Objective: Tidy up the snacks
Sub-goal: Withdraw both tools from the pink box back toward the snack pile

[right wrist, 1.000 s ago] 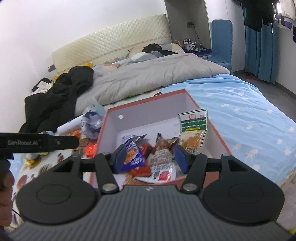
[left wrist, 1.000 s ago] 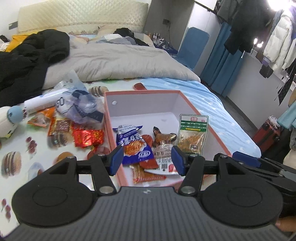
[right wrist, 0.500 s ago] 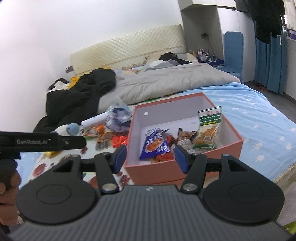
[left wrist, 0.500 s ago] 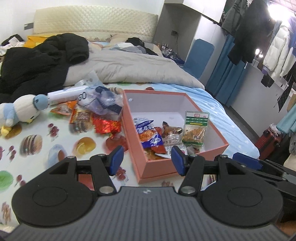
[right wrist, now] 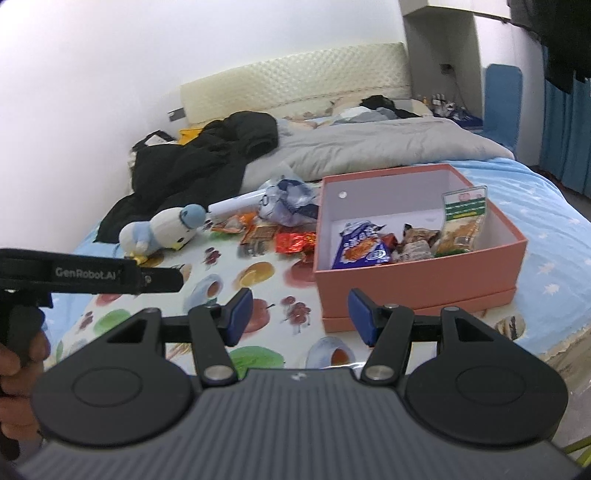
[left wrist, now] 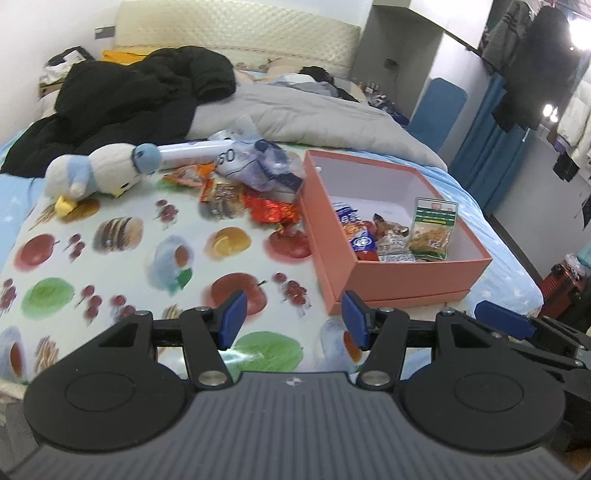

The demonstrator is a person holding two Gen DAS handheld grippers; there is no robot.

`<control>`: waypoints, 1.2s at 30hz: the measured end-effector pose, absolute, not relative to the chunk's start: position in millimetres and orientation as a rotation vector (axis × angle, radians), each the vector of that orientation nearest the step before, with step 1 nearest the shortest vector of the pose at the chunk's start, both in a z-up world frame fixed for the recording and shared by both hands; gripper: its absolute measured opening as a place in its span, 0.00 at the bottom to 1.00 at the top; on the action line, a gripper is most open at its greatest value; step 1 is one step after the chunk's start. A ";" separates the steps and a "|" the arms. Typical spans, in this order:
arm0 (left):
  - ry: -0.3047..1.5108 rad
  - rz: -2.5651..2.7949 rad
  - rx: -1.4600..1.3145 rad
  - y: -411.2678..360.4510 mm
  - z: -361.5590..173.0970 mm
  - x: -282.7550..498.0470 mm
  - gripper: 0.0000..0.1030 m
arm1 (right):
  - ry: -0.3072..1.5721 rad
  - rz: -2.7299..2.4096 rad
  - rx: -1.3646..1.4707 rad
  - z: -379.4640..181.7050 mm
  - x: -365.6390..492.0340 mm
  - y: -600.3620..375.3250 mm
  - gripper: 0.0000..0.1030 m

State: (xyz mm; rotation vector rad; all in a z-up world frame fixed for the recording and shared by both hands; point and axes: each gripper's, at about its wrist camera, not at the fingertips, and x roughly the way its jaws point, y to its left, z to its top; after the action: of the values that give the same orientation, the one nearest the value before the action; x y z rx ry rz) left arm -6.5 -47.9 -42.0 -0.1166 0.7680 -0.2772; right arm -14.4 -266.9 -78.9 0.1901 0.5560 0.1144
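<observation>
Here both the left gripper (left wrist: 291, 318) and right gripper (right wrist: 301, 316) gape apart, empty.

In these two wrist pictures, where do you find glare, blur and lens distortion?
Left wrist view: hard glare from the bright window at top right; the snack pile and printed cloth are smeared. Right wrist view: the plush toy looks soft, the wall is washed out pale, and the pink box bows, fisheye-bent.
</observation>
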 end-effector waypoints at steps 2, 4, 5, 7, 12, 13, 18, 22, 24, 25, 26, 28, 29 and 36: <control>0.770 -0.266 -0.120 -41.5 -46.1 -9.5 0.61 | 0.551 0.129 0.185 -79.8 -15.5 -262.1 0.58; 0.770 -0.258 -0.121 -37.3 -50.1 -10.7 0.61 | 0.551 0.140 0.180 -82.5 -15.9 -257.5 0.58; 0.763 -0.251 -0.124 -34.9 -52.1 -11.6 0.61 | 0.552 0.143 0.178 -84.5 -16.1 -255.4 0.58; 0.754 -0.234 -0.135 -27.6 -56.5 -11.8 0.61 | 0.545 0.147 0.176 -89.8 -16.5 -251.2 0.58; 0.742 -0.207 -0.125 -14.0 -67.1 -2.7 0.61 | 0.550 0.144 0.161 -103.5 -13.2 -240.8 0.58; 0.744 -0.205 -0.120 -11.5 -70.0 0.3 0.61 | 0.557 0.146 0.159 -105.9 -11.2 -238.5 0.58; 0.765 -0.188 -0.143 1.3 -82.6 20.9 0.61 | 0.584 0.160 0.147 -116.1 1.2 -226.1 0.58; 0.757 -0.183 -0.152 15.0 -89.5 40.1 0.61 | 0.576 0.165 0.141 -115.8 17.0 -214.3 0.58; 0.756 -0.176 -0.160 22.8 -95.3 51.1 0.61 | 0.553 0.165 0.124 -114.4 25.4 -205.4 0.58; 0.757 -0.179 -0.167 27.1 -100.3 57.9 0.61 | 0.542 0.162 0.118 -114.5 30.8 -200.0 0.58; 0.758 -0.180 -0.170 30.8 -105.7 64.4 0.61 | 0.536 0.160 0.115 -114.9 36.1 -195.2 0.58; 0.765 -0.170 -0.172 38.4 -118.1 79.4 0.61 | 0.523 0.156 0.106 -115.8 46.8 -186.7 0.58; 0.767 -0.168 -0.180 42.6 -124.1 87.0 0.61 | 0.518 0.151 0.097 -116.9 51.6 -183.3 0.58; 0.762 -0.147 -0.216 70.5 -158.3 141.7 0.61 | 0.534 0.143 0.067 -139.6 92.7 -158.7 0.48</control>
State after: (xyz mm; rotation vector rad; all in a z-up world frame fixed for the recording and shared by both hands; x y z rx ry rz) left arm 141.7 70.5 -158.3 -0.2156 0.7615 -0.1466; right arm 92.7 -158.7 -139.6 0.0670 0.5336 0.1429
